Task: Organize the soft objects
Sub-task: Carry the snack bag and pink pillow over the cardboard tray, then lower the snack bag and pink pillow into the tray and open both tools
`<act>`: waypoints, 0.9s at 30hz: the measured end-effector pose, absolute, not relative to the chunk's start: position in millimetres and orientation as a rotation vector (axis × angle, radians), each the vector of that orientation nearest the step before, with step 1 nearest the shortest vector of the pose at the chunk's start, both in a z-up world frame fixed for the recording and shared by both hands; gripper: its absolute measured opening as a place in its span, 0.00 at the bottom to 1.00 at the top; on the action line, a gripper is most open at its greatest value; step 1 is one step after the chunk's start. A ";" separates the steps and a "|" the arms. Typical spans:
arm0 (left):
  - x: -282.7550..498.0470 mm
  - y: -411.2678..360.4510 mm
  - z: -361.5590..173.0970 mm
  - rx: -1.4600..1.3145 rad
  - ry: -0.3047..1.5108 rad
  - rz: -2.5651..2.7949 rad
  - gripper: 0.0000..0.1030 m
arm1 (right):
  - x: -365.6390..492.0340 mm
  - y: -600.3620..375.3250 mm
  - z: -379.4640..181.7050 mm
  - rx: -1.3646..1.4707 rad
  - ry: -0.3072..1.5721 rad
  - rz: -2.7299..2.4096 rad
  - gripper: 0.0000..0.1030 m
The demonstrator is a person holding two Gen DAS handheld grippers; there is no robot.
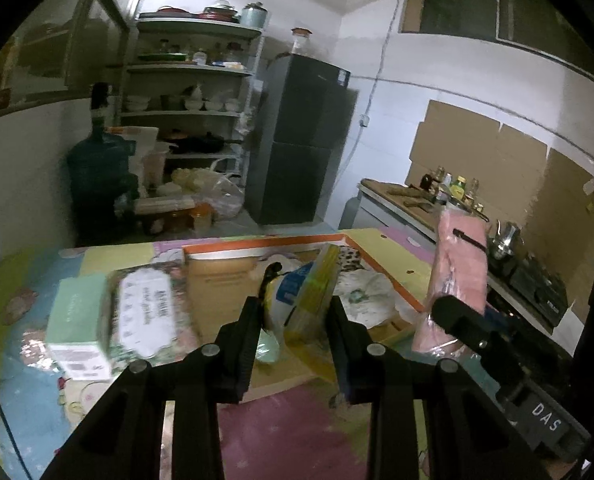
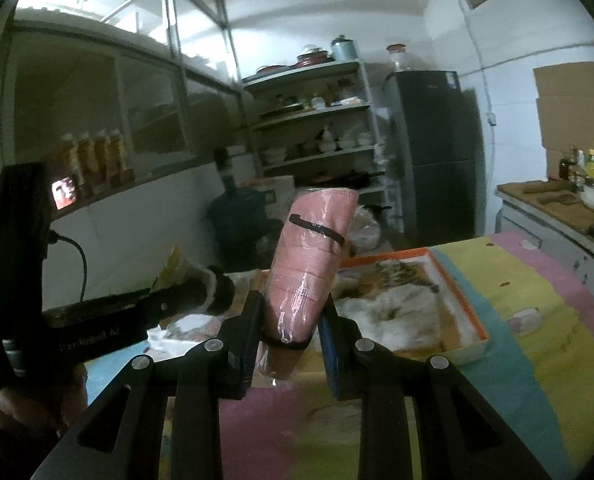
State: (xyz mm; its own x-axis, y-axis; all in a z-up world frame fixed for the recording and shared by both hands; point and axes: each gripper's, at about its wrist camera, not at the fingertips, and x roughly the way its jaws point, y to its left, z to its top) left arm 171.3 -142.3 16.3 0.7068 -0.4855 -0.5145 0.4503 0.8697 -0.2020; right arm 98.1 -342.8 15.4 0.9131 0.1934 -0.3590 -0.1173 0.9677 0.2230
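Boxes [image 1: 109, 316] sit left on the patterned table [image 1: 281, 432], blurred. Left gripper [image 1: 295, 316] is clamped narrow on a yellow-blue pack [image 1: 313, 292], which stands on edge over the orange-rimmed tray [image 1: 257, 245], long axis running up and away. Right gripper [image 2: 291, 312] pinches a pink wrapped pack [image 2: 313, 248] low down; it stands upright, tilted slightly right, top pointing up, above the table near the tray [image 2: 463, 300].
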 end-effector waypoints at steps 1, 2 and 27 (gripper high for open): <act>174.1 -148.0 14.9 -0.062 0.591 -0.527 0.32 | 99.6 -347.2 14.6 0.201 0.389 0.155 0.27; 176.5 -152.2 14.0 -0.061 0.593 -0.533 0.32 | 101.8 -351.0 14.3 0.202 0.391 0.150 0.27; 245.5 -228.8 -21.8 -0.036 0.661 -0.555 0.32 | 166.7 -418.3 -25.6 0.253 0.503 0.125 0.27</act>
